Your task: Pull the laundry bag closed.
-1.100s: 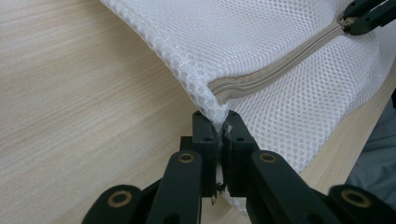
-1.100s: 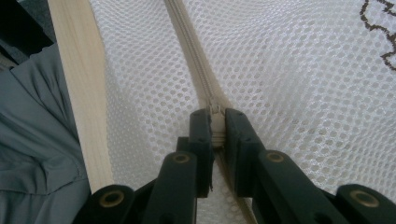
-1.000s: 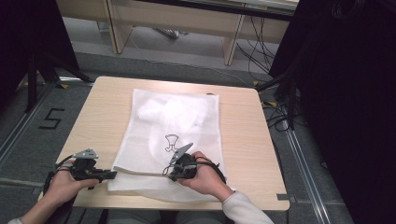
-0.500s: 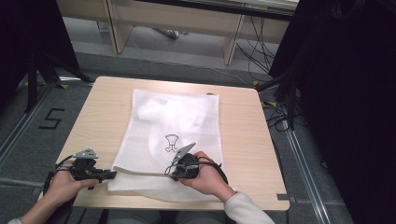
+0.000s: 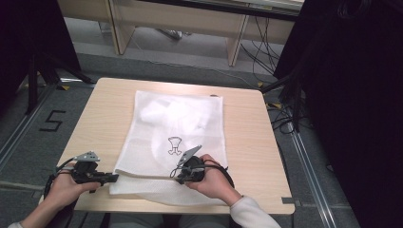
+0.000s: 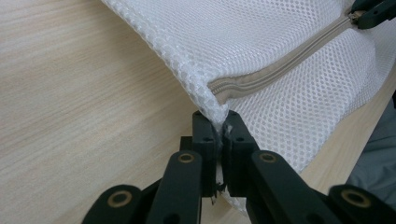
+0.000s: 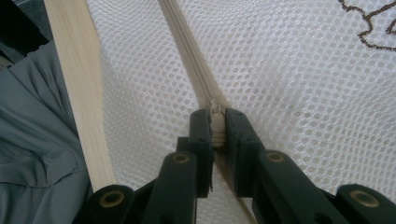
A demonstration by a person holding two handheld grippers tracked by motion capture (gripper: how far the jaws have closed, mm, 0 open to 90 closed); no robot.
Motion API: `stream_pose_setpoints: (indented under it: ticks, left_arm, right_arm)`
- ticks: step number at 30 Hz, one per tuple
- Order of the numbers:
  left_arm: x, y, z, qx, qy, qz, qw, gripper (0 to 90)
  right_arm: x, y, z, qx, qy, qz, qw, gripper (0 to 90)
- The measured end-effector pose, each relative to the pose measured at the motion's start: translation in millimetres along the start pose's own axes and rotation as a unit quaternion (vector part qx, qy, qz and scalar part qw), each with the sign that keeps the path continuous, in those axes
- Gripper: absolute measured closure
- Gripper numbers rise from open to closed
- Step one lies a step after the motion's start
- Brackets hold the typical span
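- On the near half of the wooden table [image 5: 247, 142], a white mesh laundry bag [image 5: 176, 128] lies flat, its long axis running from 6 o'clock to 12 o'clock in the high view, its zippered end toward the person.
- What is inside the bag is hard to make out: a pale crumpled shape shows through the mesh toward 12 o'clock.
- A small dark printed figure [image 5: 175, 145] sits near the bag's middle; what it depicts is unclear.
- The beige zipper [image 6: 280, 65] runs along the near edge, from 9 o'clock to 3 o'clock.
- The left gripper [image 6: 218, 135] is clamped on the bag's near left corner.
- The right gripper [image 7: 214, 127] is closed on the zipper pull [image 7: 215, 122], mostly hidden between the jaws.
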State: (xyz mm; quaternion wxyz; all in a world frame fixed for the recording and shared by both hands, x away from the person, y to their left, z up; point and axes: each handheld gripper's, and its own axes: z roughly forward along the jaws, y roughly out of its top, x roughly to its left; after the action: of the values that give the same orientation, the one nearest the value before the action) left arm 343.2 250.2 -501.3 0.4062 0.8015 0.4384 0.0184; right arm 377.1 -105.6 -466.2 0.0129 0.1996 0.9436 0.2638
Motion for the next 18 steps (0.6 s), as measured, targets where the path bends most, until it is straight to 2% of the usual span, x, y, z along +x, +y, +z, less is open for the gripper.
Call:
stream_pose_setpoints:
  ticks: [2, 3, 6, 8, 13, 15, 18]
  left_arm:
    - [0.7, 0.1, -0.2, 0.003, -0.005, 0.000, 1.0000, 85.0]
    - [0.3, -0.7, 1.0, -0.008, -0.003, -0.001, 1.0000, 85.0]
    - [0.3, -0.5, 0.8, -0.006, -0.004, -0.001, 1.0000, 85.0]
    - [0.7, 0.2, -0.2, 0.004, -0.006, 0.000, 1.0000, 85.0]
    - [0.7, 0.2, -0.2, 0.004, -0.004, 0.001, 1.0000, 85.0]
    - [0.2, -0.7, 1.1, -0.008, -0.003, -0.002, 1.0000, 85.0]
    - [0.7, 0.2, -0.2, 0.003, -0.005, 0.001, 1.0000, 85.0]
  right_arm:
    - [-0.1, -0.3, -0.5, 0.002, -0.002, 0.000, 1.0000, 82.5]
    - [-0.4, -0.5, -0.8, 0.000, -0.001, 0.002, 1.0000, 82.5]
    - [-0.8, -1.4, -1.3, -0.001, 0.000, 0.003, 1.0000, 82.5]
    - [-0.5, -1.7, -1.7, 0.000, 0.001, 0.005, 1.0000, 82.5]
    - [-0.3, -1.9, -2.0, 0.000, 0.001, 0.005, 1.0000, 82.5]
    - [-0.6, -2.3, -2.2, 0.005, -0.002, 0.004, 1.0000, 82.5]
    - [-1.4, -3.0, -3.4, 0.001, -0.001, 0.005, 1.0000, 82.5]
